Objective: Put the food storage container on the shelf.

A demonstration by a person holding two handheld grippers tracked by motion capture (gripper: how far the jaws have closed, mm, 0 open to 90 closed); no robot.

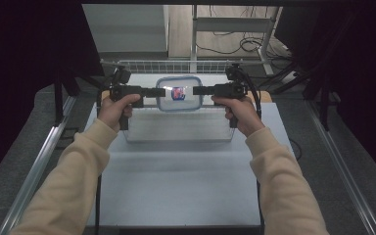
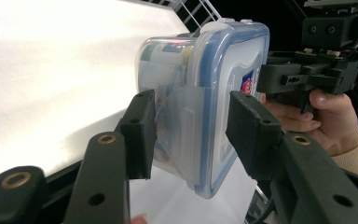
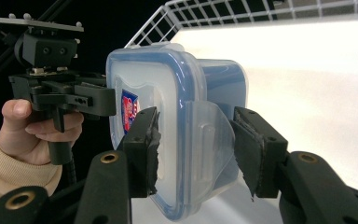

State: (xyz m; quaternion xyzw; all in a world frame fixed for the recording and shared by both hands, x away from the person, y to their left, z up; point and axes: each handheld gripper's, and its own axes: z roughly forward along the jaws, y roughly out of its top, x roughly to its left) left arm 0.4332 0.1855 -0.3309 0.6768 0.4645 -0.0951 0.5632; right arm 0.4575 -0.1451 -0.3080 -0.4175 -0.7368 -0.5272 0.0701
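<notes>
Container [image 1: 178, 93]: a clear plastic food box with a blue-sealed snap lid and a red-and-blue sticker on top, being held up in the air between the two grippers, above the far part of the white table [image 1: 176, 181] and in front of the wire rack [image 1: 176, 66].
Contents: something with a green-and-white label is showing through the box wall in the left gripper view [image 2: 163, 56]; what it is I cannot tell.
Left gripper [image 1: 159, 91]: it is clamping one short end of the container, one jaw on the lid face and one on the underside, with the lid's clear side flap [image 2: 186, 126] sitting between them.
Right gripper [image 1: 199, 90]: it is gripping the opposite short end the same way, pads pressing lid and base over the flap [image 3: 205, 140] on that side.
Tub below: a large clear tub [image 1: 178, 128] is standing on the table just under and nearer than the lifted container; the high view does not settle whether anything is lying in it.
Lid state: it is sitting flush on the box; the two side flaps look folded down, though whether they are fully latched is hard to judge.
Done so far: both ends are being held securely and the container is riding level, clear of the table.
Left to do: in my judgement the carry is mid-way, with the setting-down and the release of both grips not yet done.
</notes>
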